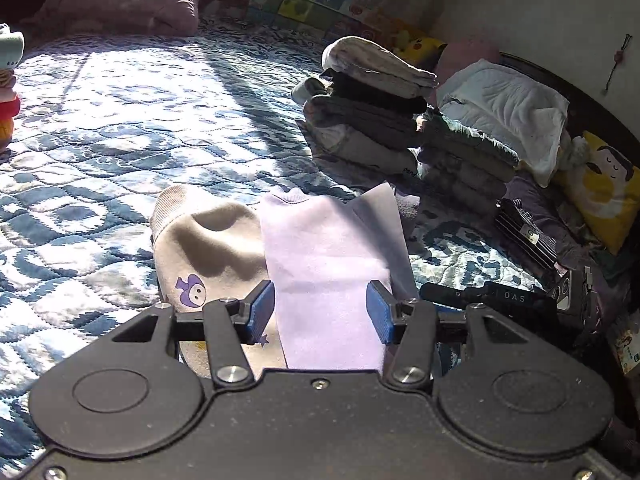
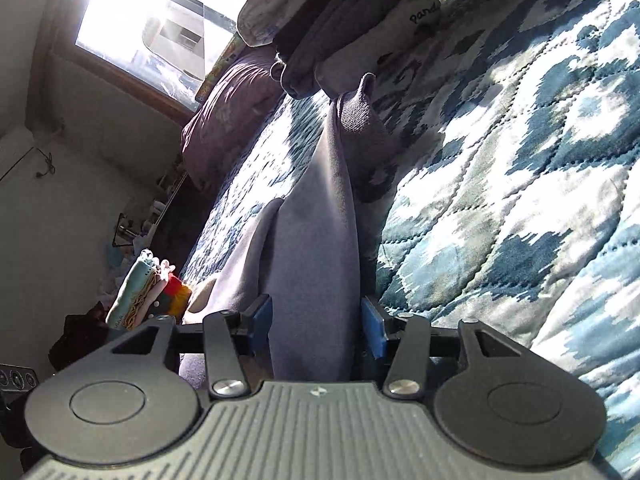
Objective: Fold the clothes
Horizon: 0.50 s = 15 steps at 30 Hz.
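Both grippers stand with jaws apart, lilac cloth running between the blue pads without being pinched: the left gripper (image 1: pixel 322 312) points over a quilt (image 1: pixel 120 128), the right gripper (image 2: pixel 316 330) is rolled sideways beside it. Largest is the blue-and-white quilt covering the bed. On it, near the wall, sits a stack (image 1: pixel 372 108) of folded clothes beside a white blanket (image 1: pixel 508 108). Closer lies the lilac garment (image 1: pixel 324 264), partly over a beige top (image 1: pixel 208 256) with a small purple cartoon print (image 1: pixel 192 290).
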Each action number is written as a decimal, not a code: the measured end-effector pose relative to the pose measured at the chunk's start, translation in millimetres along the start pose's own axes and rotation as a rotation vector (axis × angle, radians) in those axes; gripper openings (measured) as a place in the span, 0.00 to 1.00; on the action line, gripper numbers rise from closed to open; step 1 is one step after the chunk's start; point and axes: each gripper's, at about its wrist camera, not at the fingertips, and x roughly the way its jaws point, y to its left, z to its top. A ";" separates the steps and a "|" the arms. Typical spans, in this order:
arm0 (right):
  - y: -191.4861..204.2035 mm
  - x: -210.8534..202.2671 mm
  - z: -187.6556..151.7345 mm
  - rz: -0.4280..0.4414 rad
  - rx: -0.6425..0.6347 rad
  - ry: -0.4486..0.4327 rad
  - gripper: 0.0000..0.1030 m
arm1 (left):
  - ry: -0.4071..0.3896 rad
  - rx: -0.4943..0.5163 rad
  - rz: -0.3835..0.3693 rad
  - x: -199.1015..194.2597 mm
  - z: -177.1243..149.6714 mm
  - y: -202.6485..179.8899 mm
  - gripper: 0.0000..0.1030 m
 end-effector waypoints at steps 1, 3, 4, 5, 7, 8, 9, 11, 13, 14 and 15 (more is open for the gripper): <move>1.8 2.1 0.9 -0.006 -0.012 -0.001 0.51 | 0.004 -0.010 0.010 9.1 5.8 3.8 0.48; 5.4 5.9 2.3 -0.023 -0.043 0.000 0.51 | 0.024 -0.018 0.014 29.9 17.6 9.8 0.48; 6.5 7.7 2.8 -0.031 -0.057 0.000 0.51 | 0.032 -0.022 0.022 40.3 22.8 12.1 0.48; 7.2 9.0 3.0 -0.038 -0.068 0.000 0.51 | 0.041 -0.026 0.029 50.8 28.0 14.4 0.48; 9.7 12.0 2.8 -0.052 -0.105 0.000 0.51 | 0.057 -0.036 0.049 71.6 37.3 19.5 0.48; 11.1 13.5 2.7 -0.059 -0.125 0.000 0.51 | 0.063 -0.042 0.063 81.9 40.9 22.5 0.48; 14.2 14.9 2.0 -0.070 -0.158 -0.002 0.51 | 0.070 -0.051 0.078 92.7 44.1 27.5 0.48; 19.2 18.5 0.3 -0.091 -0.216 -0.004 0.51 | 0.083 -0.076 0.085 110.0 50.0 36.6 0.48; 19.6 21.0 -0.4 -0.097 -0.238 -0.005 0.51 | 0.113 -0.112 0.065 123.4 54.6 42.4 0.48; 18.6 21.5 0.2 -0.094 -0.236 -0.004 0.51 | 0.129 -0.129 0.054 129.9 56.8 45.1 0.48; 17.4 21.8 1.1 -0.090 -0.230 -0.003 0.51 | 0.155 -0.132 0.045 136.2 59.3 45.5 0.48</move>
